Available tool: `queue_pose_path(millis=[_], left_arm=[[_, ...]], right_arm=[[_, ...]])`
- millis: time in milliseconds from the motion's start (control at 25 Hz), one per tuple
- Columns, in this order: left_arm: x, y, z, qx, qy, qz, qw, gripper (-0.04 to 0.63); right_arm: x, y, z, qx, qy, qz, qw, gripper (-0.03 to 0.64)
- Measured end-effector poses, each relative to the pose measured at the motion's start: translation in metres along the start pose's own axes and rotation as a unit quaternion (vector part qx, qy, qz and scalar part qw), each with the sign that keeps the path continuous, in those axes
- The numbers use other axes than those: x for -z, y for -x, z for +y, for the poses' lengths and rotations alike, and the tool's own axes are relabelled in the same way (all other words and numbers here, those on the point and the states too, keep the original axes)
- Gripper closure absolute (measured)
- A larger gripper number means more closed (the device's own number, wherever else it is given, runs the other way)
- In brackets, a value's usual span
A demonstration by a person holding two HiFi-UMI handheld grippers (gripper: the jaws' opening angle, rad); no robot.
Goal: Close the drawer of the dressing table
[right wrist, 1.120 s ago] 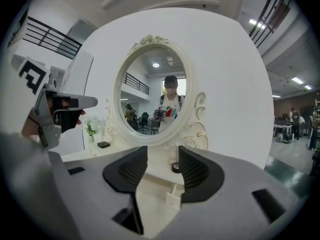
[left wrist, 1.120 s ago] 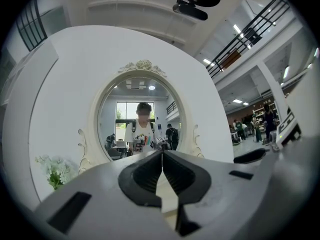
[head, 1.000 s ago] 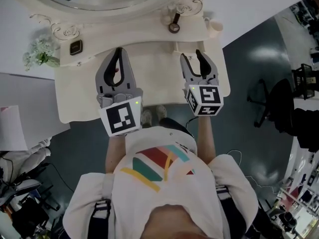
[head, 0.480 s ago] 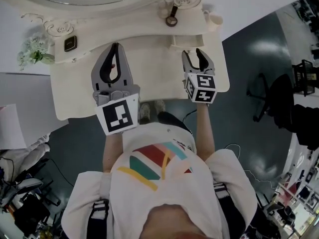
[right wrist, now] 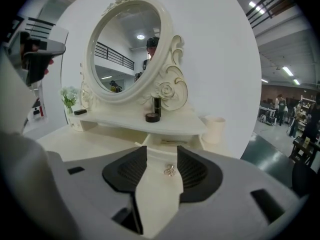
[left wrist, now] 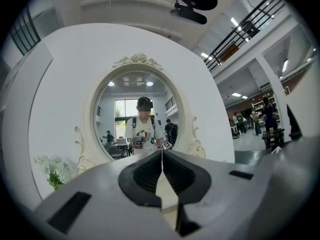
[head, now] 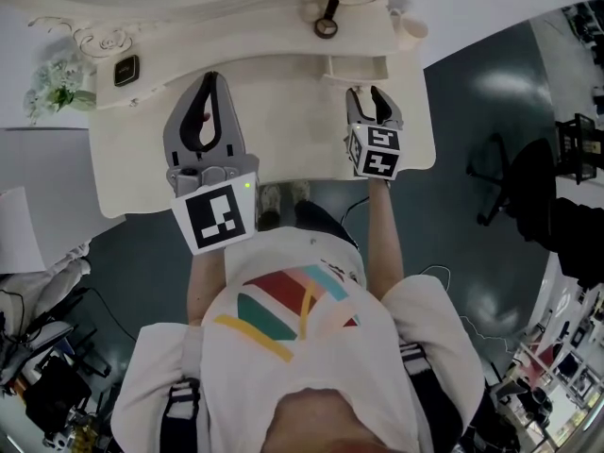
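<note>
Cream drawer [head: 357,67] stands open; right gripper [right wrist: 162,149], fingers apart, flanks its knob [right wrist: 170,171]; left gripper [left wrist: 161,155], fingers together.

I wear a white short-sleeved T-shirt [head: 283,366] with curved stripes [head: 283,302] of teal, red and yellow across the chest, and dark straps [head: 185,406] over both shoulders. My left gripper [head: 209,76] and right gripper [head: 364,92] have smooth grey shells and black ribbed pads [right wrist: 192,171]. Each carries a cube [head: 215,217] of black-and-white square markers. A small green light [head: 247,185] glows beside the left one.
</note>
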State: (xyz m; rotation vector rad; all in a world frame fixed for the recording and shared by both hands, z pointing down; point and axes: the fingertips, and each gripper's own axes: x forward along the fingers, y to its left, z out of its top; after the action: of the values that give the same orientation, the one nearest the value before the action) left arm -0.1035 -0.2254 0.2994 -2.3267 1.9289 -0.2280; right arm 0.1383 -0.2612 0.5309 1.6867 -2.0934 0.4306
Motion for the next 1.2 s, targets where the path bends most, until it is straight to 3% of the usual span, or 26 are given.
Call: queue_pose_path(millis=[560,960,1200], left_arm=[[0.006,-0.003,0.011,-0.020,-0.017,0.016,0.9995,0.587],[0.010,-0.003,0.013,-0.029,-0.022,0.021,0.9991,0.588],[0.008,-0.002,0.011,-0.029,-0.025,0.019,0.9991,0.588]], right_arm=[[0.049,-0.031,-0.014,0.003,-0.024,0.062,0.998,0.459],[0.053,-0.036,-0.015,0.005,-0.019,0.065,0.998,0.526],[0.053,-0.036,-0.016,0.006,-0.018,0.064,0.998,0.532]])
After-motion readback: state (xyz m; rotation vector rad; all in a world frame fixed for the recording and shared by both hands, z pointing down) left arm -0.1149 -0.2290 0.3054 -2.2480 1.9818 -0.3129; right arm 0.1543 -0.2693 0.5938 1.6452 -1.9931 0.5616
